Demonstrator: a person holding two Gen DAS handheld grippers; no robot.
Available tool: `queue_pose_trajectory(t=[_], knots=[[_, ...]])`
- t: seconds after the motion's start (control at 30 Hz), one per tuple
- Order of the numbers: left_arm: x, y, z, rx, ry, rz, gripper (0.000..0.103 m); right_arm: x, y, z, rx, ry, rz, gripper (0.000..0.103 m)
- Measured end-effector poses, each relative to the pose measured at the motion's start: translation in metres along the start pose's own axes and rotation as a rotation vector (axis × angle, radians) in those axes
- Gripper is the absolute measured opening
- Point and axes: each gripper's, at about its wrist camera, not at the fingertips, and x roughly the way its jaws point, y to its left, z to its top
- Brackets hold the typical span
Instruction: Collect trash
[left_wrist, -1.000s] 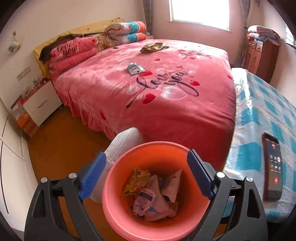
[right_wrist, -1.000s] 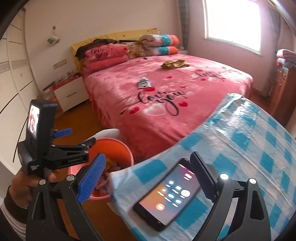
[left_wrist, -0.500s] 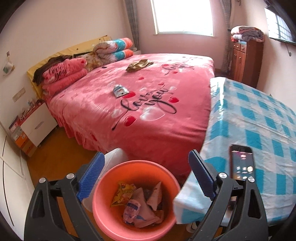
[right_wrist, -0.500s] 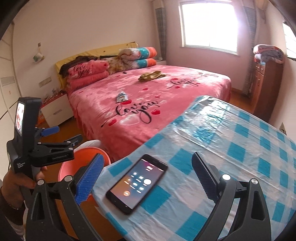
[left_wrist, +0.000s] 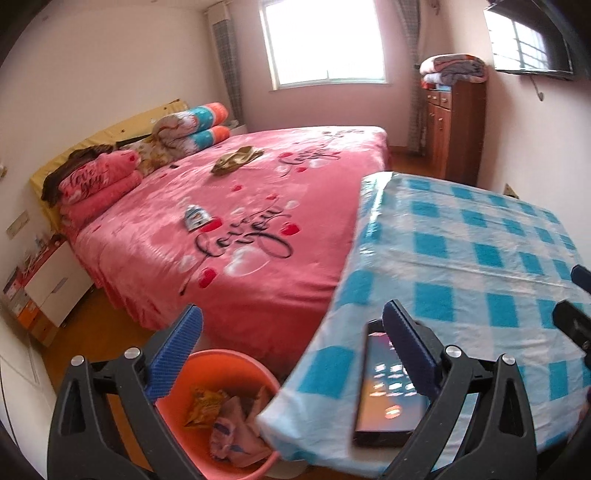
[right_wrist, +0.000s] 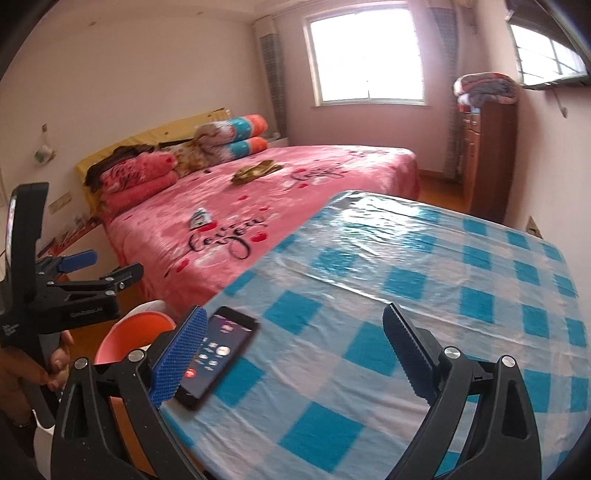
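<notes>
- Trash sits in the orange bin (left_wrist: 236, 373) on the floor, tucked against the corner of the checked table (left_wrist: 480, 258): a yellow snack packet (left_wrist: 205, 400) and crumpled pinkish wrappers (left_wrist: 236, 437).
- More litter lies on the pink bed (left_wrist: 258, 236): a small blue-and-white wrapper (left_wrist: 197, 216) near the middle and an olive crumpled piece (left_wrist: 236, 159) further up, well apart from each other.
- Left gripper (left_wrist: 291, 354) hangs above the bin's rim and the table corner, jaws spread wide after just opening further, nothing between them.
- Right gripper (right_wrist: 293, 356) hovers over the blue-checked cloth, jaws wide apart and empty.
- A lit phone (right_wrist: 216, 356) lies on the table near its corner, just beside the right gripper's left finger.
- A hand (right_wrist: 35, 373) at the left edge grasps the left gripper's handle.
</notes>
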Motion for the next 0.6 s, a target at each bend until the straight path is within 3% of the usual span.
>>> queue_pose_trajectory(t=[0.6], knots=[[0.012, -0.116, 0.014, 0.077, -0.004, -0.114, 0.099, -0.026, -0.109, -0.031, 0.114, -0.081, -0.226, 0.095]])
